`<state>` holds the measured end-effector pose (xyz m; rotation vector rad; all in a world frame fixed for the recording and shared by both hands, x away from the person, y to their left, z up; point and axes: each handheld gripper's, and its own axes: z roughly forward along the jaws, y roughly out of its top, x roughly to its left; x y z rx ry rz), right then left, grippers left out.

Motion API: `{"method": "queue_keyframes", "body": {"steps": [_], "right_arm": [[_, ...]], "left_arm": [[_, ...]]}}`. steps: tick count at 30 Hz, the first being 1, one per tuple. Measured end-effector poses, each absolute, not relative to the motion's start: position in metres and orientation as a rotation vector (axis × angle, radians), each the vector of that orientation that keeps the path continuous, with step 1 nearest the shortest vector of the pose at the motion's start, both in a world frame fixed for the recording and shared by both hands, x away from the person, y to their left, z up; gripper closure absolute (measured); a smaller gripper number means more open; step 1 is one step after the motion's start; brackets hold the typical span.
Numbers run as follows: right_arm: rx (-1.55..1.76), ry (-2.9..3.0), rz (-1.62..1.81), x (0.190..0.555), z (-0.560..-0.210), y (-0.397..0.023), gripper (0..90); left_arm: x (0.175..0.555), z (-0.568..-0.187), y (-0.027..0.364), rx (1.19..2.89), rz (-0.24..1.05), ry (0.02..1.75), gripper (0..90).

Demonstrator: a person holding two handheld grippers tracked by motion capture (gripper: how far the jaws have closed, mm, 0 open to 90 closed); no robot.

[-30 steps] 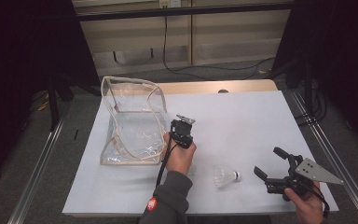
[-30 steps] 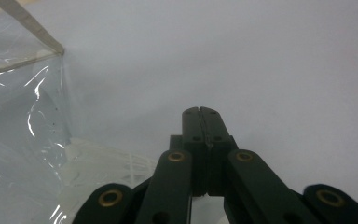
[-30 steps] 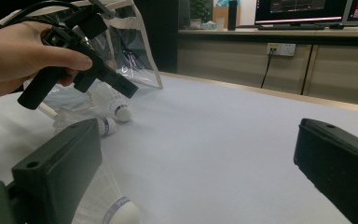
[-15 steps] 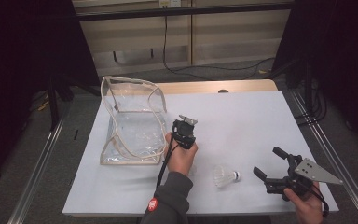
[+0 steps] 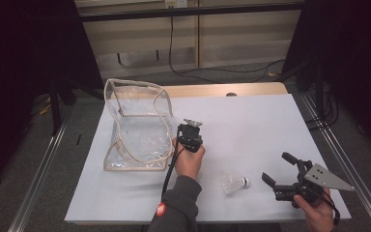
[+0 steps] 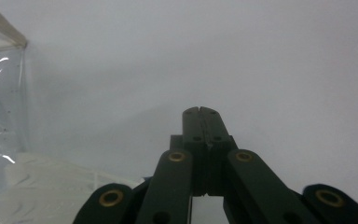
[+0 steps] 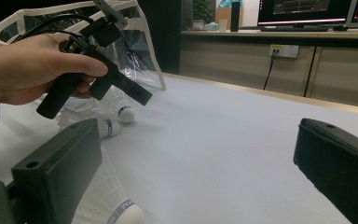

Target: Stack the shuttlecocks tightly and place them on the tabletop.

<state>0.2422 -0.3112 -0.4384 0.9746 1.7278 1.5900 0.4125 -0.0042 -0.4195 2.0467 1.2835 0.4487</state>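
White rectangular tabletop (image 5: 251, 121), matte, set over a pale wooden board, with dark surrounds and a cabled wall behind; all places below are given relative to the pouch. Item one: clear soft plastic pouch with cream fabric edging (image 5: 136, 126), lying open on the far left part of the tabletop, its mouth gaping toward the middle; at least two white shuttlecocks lie at its mouth, seen in the right gripper view (image 7: 121, 112), though whether they rest inside the rim or just outside it cannot be told. Item two: left hand-held black two-jaw gripper (image 5: 190, 126), just beside the pouch's right edge, carried by a hand in a dark grey sleeve, cable trailing down the forearm; jaws pressed together tip to tip with nothing between them, as the left gripper view (image 6: 200, 114) shows, pointing at bare tabletop with the pouch corner at that view's left. Item three: right hand-held black two-jaw gripper with grey three-cornered plate (image 5: 279, 170), well apart from the pouch, at the near right corner of the tabletop; jaws spread wide and empty, aimed back toward the pouch. Item four: loose white feathered shuttlecock with a blue-banded white cork (image 5: 234, 183), lying on its side between the pouch and the right gripper, nearer the latter, cork turned toward those spread jaws, touching neither.
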Motion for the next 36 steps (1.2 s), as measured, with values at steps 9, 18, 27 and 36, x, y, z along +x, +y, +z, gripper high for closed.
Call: {"method": "queue_keyframes", "body": {"steps": [9, 18, 27, 36], "right_arm": [[0.979, 1.725, 1.598, 0.242, -0.438, -0.312, 0.2], [0.972, 1.735, 1.596, 0.242, -0.439, -0.310, 0.2], [0.973, 1.738, 1.597, 0.242, -0.440, -0.309, 0.2], [0.969, 1.740, 1.594, 0.242, -0.440, -0.310, 0.2]], "left_arm": [[0.415, -0.419, 0.000, 2.056, 0.459, 1.364, 90.0], [0.414, -0.416, 0.007, 2.060, 0.481, 1.414, 90.0], [0.412, -0.416, 0.009, 2.104, 0.498, 1.426, 90.0], [0.411, -0.417, 0.009, 2.106, 0.521, 1.438, 90.0]]}}
